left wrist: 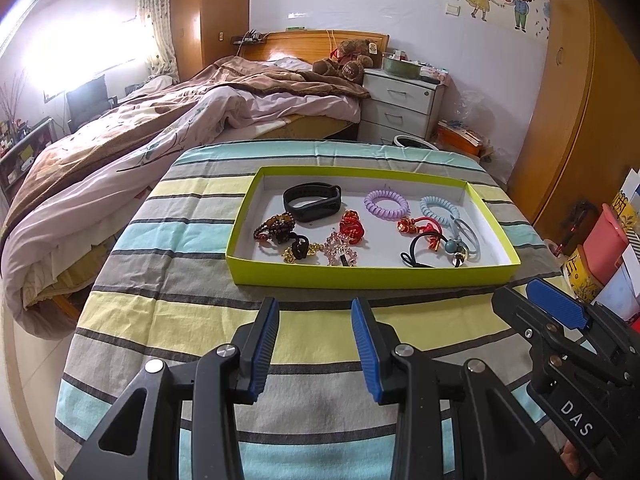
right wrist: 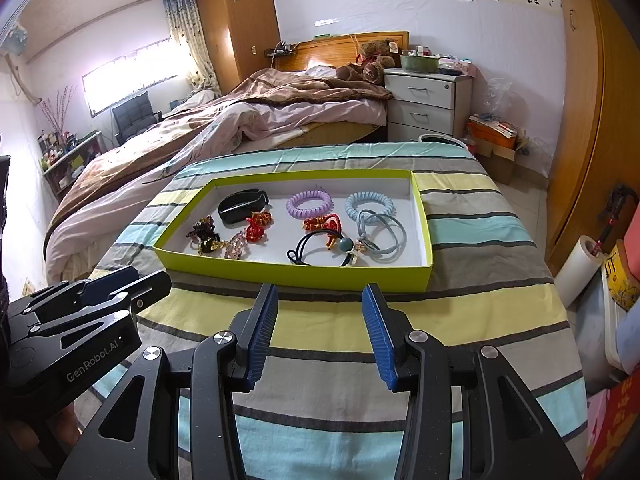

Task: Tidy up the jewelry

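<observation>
The left gripper (left wrist: 315, 308), black with ribbed blue pads, hangs above the near part of the striped cloth-covered table (left wrist: 168, 320) with its fingers spread apart and nothing between them; the right gripper (right wrist: 320, 300) hovers likewise, spread and empty, just beside it toward the table's right edge. Beyond both, toward the far edge, sits a shallow lime-green cardboard tray with a white floor (right wrist: 296, 276), and all the jewelry lies inside it. At its far left corner rests a black rubber wristband (left wrist: 313, 201); nearer that left wall lie a dark brown beaded bracelet (left wrist: 276, 226) and a pink crystal piece (left wrist: 340, 249), whose exact form is hard to make out. A red knotted cord ornament (left wrist: 352, 227) sits mid-tray. Along the far wall are a lilac spiral hair tie (right wrist: 309, 203) and a pale blue spiral hair tie (right wrist: 370, 204), with grey-blue elastic loops (right wrist: 386, 236) and a black elastic hair band (right wrist: 316, 248) toward the near right corner. Behind the table stand an unmade bed with pink and brown bedding (left wrist: 132, 132), a brown teddy bear (left wrist: 346, 60), a white three-drawer nightstand (right wrist: 426, 100) and a wooden wardrobe (right wrist: 592, 120).
</observation>
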Demonstrator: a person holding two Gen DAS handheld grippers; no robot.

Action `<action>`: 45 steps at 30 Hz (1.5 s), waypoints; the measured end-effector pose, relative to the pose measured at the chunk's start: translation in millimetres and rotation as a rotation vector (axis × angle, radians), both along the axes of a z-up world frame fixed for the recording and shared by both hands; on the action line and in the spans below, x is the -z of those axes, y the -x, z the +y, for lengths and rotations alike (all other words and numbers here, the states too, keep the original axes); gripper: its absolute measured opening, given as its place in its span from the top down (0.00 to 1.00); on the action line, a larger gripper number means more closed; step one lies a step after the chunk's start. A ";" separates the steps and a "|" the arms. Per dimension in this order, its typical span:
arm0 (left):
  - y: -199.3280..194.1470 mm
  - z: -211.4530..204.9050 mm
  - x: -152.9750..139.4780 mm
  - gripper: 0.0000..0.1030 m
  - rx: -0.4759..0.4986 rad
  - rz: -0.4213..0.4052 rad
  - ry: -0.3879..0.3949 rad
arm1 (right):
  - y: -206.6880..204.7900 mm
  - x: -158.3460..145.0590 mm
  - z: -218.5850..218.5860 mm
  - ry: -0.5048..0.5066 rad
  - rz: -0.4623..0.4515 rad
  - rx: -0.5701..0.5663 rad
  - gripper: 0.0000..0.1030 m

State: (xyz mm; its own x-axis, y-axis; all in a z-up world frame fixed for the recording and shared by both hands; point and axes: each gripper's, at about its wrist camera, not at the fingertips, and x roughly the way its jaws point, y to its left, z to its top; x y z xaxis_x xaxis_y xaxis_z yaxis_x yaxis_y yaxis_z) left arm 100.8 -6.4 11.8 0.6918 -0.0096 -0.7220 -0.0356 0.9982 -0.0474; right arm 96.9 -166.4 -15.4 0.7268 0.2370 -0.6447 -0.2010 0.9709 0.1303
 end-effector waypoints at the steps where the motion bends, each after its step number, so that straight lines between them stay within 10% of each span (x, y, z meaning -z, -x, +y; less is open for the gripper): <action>1: 0.4 0.8 0.0 0.64 0.001 0.001 0.000 | 0.7 -0.1 0.2 0.001 0.001 0.000 0.56; 45: 2.2 2.7 -3.8 0.64 -0.006 0.001 -0.008 | -1.4 -3.0 -3.5 0.003 0.012 0.008 0.56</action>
State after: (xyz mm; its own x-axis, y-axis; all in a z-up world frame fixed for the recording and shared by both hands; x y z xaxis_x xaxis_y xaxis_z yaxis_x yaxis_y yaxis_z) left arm 98.6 -3.7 15.6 0.6914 0.0002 -0.7225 -0.0413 0.9984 -0.0393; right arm 98.3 -169.9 -12.3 0.7207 0.2295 -0.6541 -0.1920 0.9728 0.1298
